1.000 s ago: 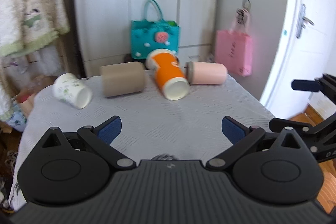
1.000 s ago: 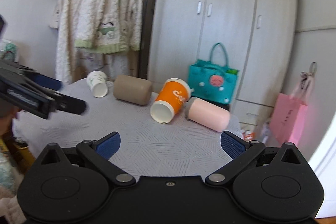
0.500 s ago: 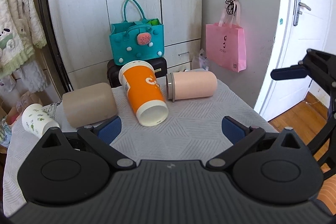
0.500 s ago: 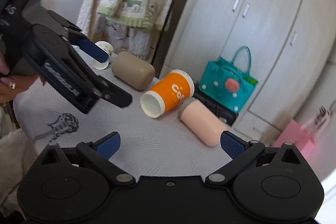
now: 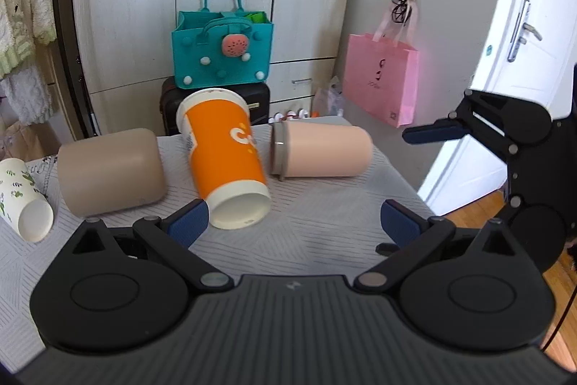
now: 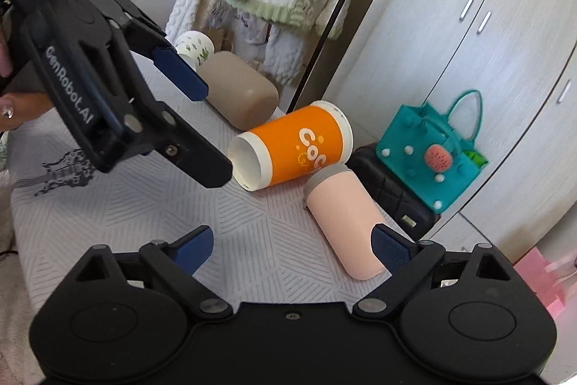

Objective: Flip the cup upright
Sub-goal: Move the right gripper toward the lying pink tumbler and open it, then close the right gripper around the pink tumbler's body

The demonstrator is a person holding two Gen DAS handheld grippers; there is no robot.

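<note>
The orange cup (image 5: 226, 157) lay on its side on the bench (image 5: 317, 226) — open mouth toward the left gripper (image 5: 294, 222), nearer; both grippers' jaws spread, holding nothing.

Right gripper (image 6: 292, 246) spread wide over table (image 6: 144, 204); pink cup (image 6: 342, 222) on its side by one finger, orange cup (image 6: 295, 147) lying beyond, left gripper (image 6: 202, 128) wide too.

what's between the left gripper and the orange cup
Nothing visible. The open left gripper faces the orange cup lying on its side, with only bare tablecloth between. The tan cup and pink cup lie to either side, off the path.
</note>
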